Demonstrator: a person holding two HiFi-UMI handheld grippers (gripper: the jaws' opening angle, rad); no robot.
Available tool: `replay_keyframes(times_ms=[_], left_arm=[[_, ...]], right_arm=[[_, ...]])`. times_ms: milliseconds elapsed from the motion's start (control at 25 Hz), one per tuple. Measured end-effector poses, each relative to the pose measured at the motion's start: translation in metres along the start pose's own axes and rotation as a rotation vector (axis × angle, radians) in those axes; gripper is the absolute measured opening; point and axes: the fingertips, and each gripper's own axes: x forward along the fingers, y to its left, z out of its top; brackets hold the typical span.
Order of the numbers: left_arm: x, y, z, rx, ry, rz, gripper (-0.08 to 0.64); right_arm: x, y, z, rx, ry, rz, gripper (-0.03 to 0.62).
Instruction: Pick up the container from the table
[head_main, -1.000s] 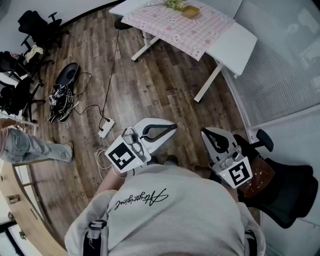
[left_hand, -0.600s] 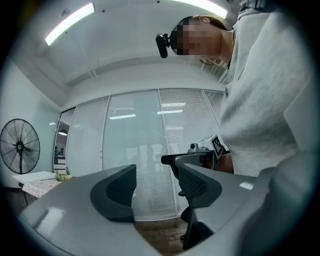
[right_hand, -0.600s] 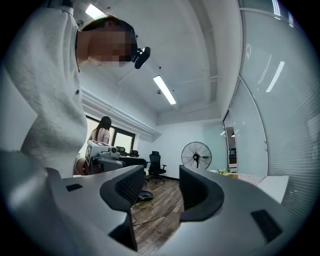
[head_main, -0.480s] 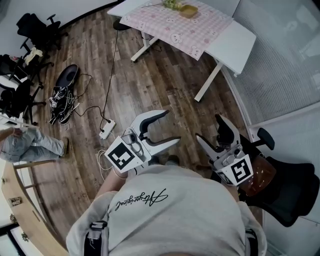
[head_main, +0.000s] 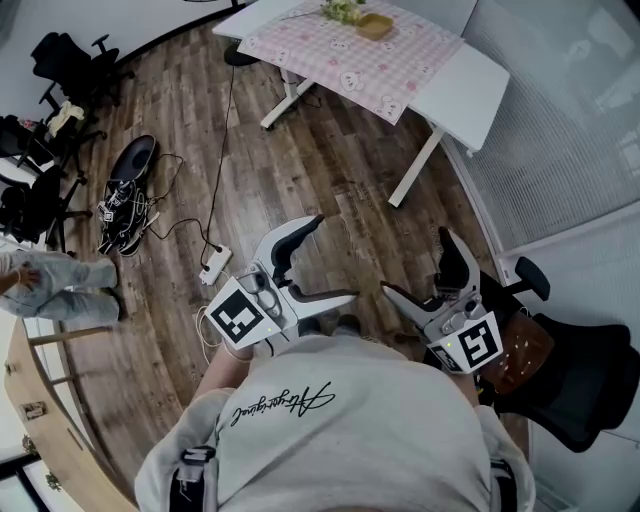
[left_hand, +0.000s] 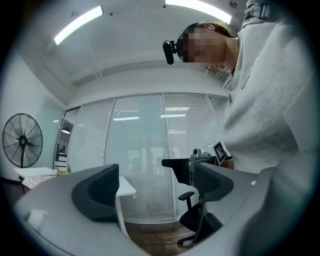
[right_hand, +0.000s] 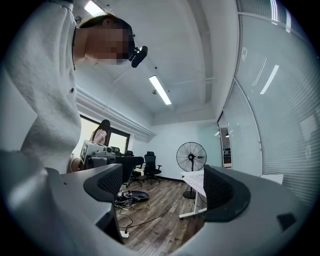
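Spread wide, freshly opened, nothing in between: same deal on 2 grippers, left gripper (head_main: 333, 258) and right gripper (head_main: 416, 262). Further out, 1 power strip (head_main: 213, 265) on the wood floor. Way off from both, 1 container (head_main: 378, 24) sitting on the pink cloth (head_main: 350, 50) of 1 white table (head_main: 470, 90).

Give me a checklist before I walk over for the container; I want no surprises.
1. Left gripper empty: ok; its jaws have just been opening, nothing between them.
2. Right gripper empty: ok; likewise just opening, nothing between.
3. Container visible on table: ok.
4. Container within reach: not ok; a stretch of floor lies between.
5. Power strip off the path: ok, it lies to the left.
6. Container's contents: cannot tell, too small.
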Motion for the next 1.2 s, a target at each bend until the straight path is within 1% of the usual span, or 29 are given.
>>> replay_keyframes(times_ms=[120,200,280,400,480,760,920,1200], left_arm=[[-0.005,-0.005,0.003,0.012,-0.004,-0.044,0.457],[-0.01,-0.008,0.001,0.03,0.012,-0.069,0.465],[-0.014,-0.008,-0.002,0.039,0.033,-0.079,0.467],[-0.018,-0.004,-0.007,0.028,0.043,-0.076,0.466],[-0.025,0.0,-0.007,0.018,0.035,-0.067,0.467],[-0.066,0.012,-0.009,0.023,0.041,-0.06,0.466],[-0.082,0.016,-0.014,0.012,0.048,-0.054,0.466],[-0.087,0.029,-0.018,-0.001,0.047,-0.028,0.466]], right_arm=[[0.005,0.004,-0.002,0.014,0.008,0.006,0.491],[0.01,0.009,-0.002,0.025,0.008,0.012,0.491],[0.016,0.013,-0.003,0.031,0.013,0.017,0.491],[0.023,0.016,-0.005,0.036,0.013,0.02,0.492],[0.028,0.021,-0.006,0.041,0.011,0.023,0.492],[0.05,0.053,-0.013,0.055,0.006,0.018,0.492],[0.057,0.068,-0.019,0.072,0.011,0.018,0.492],[0.064,0.065,-0.027,0.092,0.021,0.01,0.492]])
